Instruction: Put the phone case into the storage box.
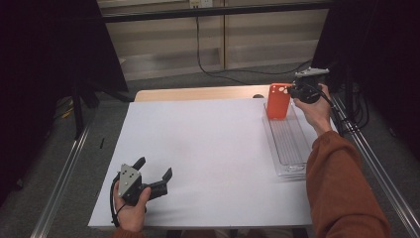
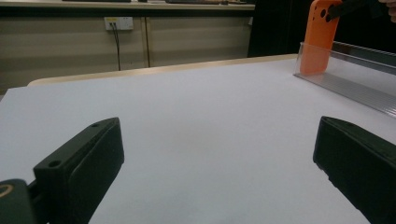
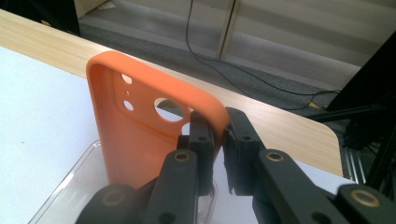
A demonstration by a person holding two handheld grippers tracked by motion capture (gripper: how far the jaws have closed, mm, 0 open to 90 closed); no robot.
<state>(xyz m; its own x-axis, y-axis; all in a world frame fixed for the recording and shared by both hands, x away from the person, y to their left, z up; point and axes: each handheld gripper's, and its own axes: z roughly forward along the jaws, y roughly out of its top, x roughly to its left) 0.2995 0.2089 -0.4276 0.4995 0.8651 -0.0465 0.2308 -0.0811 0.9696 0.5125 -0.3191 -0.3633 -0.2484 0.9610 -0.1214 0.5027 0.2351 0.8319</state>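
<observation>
Right claw point(image 3: 223, 135) clamps the orange phone case's point(image 3: 140, 135) edge, upright in the clear tray point(image 1: 287, 148).

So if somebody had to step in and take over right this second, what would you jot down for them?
Right hand-held gripper: shut on the top edge of the orange phone case, holding it upright.
Left hand-held gripper: open, holds nothing, resting low at the near left of the white table.
Case: its lower end is at the far end of the clear tray, on the table's right side; whether it touches the bottom I cannot tell.
Done: case picked up.
Left: probably lay it in the tray, then let go.
</observation>
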